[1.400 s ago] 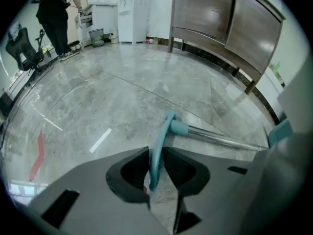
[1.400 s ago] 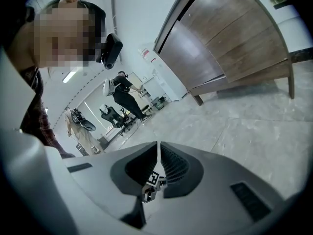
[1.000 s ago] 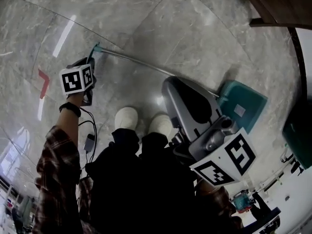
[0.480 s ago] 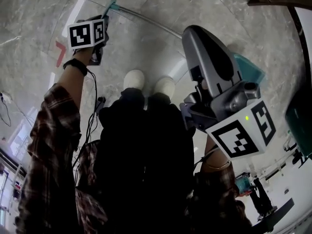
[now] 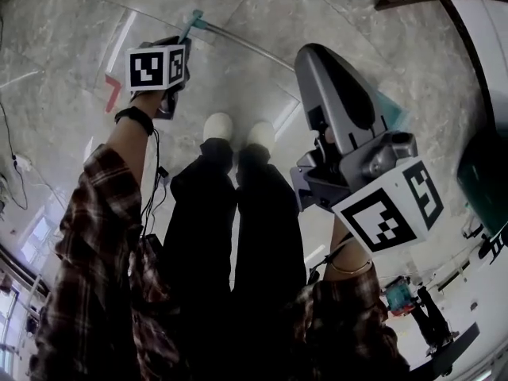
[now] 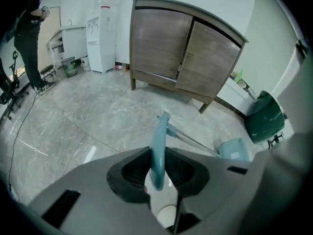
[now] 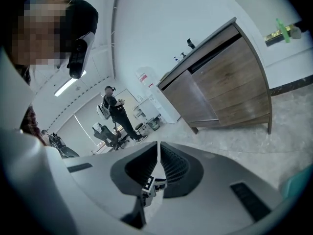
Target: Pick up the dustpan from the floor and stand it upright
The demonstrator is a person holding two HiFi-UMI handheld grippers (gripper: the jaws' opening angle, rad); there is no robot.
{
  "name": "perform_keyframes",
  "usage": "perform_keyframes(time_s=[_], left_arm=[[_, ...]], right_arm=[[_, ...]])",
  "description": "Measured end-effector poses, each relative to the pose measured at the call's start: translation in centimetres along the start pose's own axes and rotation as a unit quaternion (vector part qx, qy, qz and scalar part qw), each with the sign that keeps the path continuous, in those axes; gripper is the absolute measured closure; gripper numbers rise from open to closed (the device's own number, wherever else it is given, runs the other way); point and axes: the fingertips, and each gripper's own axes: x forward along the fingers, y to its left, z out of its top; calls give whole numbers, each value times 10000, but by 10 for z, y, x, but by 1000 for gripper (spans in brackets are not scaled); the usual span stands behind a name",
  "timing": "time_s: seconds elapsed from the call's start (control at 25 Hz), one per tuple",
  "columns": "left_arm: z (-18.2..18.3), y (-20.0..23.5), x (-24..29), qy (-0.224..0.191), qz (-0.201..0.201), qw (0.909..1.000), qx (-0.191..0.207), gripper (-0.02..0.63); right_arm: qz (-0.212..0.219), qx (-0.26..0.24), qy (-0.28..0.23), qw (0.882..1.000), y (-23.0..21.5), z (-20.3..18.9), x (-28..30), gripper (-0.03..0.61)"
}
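Slanting away from the left gripper (image 6: 157,168), the dustpan (image 6: 236,149) is being held by its handle (image 6: 159,131) — the pads are pinching the teal tip, while the pan end is lying low on the floor (image 6: 73,121) near the cabinet (image 6: 186,58). The right gripper (image 7: 158,153) is hovering alongside — jaws pressed together on nothing.

Head view looks steeply down at the marble floor (image 5: 317,22); both gripper views face outward, sharing the wooden cabinet (image 6: 186,53).
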Motion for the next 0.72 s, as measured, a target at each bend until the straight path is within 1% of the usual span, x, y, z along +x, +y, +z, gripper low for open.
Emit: perform_keyframes(time_s=[0.24,0.4,0.72], left_arm=[[4,-46,-54,125,-136,9997,131,520],[17,-77,-85,122,-277,9992,243,517],[42,-143,-151,28,-779,9963,356,500]], right_arm=[[-125,58,-18,9999,32,33,-38,566],[-225,95,-69,9997,46,59,-57,566],[-415,-48,-289,9987,77,111,-95,566]])
